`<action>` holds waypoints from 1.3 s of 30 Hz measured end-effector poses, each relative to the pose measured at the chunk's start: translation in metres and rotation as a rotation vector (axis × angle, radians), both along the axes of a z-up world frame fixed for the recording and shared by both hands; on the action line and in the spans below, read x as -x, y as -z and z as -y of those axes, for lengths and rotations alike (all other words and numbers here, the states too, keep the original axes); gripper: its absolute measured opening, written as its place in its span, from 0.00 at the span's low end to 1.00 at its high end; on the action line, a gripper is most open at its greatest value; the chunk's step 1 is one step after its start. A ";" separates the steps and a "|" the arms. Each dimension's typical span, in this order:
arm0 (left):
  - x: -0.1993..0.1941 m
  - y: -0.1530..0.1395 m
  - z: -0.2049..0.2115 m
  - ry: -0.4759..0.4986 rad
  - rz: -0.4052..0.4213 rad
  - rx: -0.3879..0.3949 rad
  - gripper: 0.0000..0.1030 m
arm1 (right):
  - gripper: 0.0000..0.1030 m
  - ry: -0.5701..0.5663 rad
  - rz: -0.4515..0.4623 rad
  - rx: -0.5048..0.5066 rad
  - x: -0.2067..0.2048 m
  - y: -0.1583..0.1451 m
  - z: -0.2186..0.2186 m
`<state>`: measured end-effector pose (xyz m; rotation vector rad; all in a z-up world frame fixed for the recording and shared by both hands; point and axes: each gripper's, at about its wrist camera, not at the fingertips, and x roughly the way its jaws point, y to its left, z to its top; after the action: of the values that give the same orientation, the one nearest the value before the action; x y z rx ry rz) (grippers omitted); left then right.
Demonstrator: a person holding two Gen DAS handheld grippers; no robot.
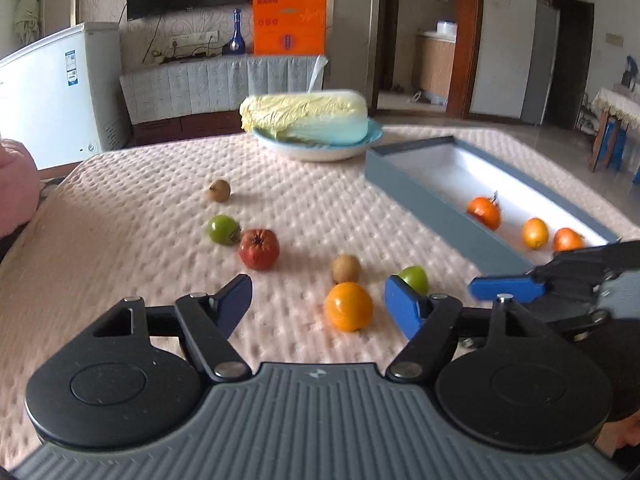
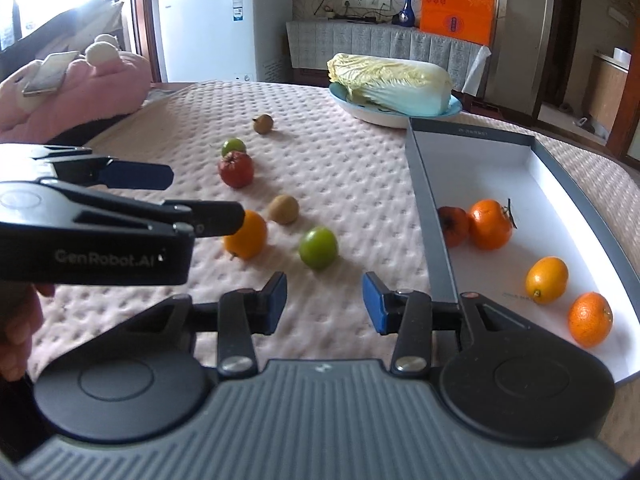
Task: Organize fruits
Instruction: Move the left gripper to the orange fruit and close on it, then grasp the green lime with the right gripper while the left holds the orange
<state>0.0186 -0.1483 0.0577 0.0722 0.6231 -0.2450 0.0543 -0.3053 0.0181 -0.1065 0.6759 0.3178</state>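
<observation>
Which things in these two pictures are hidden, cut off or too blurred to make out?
- Left wrist view: the box wall hides the red fruit.
- Left wrist view: the right gripper is cut off by the edge.
- Right wrist view: the left gripper hides part of the orange.
- Both views: freezer label too small to read.

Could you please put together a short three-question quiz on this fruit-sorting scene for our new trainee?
1. True or false: the right gripper grips a fruit.
2. How many fruits lie in the grey box?
3. Which fruit sits between the left gripper's fingers: A) the red fruit, B) the yellow-orange fruit, C) the cabbage?

Key
1. False: its jaws are apart with nothing between them.
2. Four, counted in the right wrist view.
3. B; the pads are not touching it.
</observation>
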 end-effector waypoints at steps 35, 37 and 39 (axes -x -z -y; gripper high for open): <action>-0.015 0.011 -0.023 0.005 -0.052 0.076 0.33 | 0.36 0.007 0.016 0.031 -0.021 0.005 -0.024; -0.016 0.012 -0.029 -0.019 -0.058 0.062 0.32 | 0.34 0.038 0.001 0.040 -0.026 0.008 -0.025; -0.017 0.013 -0.036 -0.044 -0.064 0.048 0.32 | 0.34 0.060 -0.003 0.022 -0.028 0.009 -0.024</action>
<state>0.0359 -0.1127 0.0451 0.0040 0.6817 -0.2203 0.0826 -0.2815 0.0094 -0.1065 0.6847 0.2530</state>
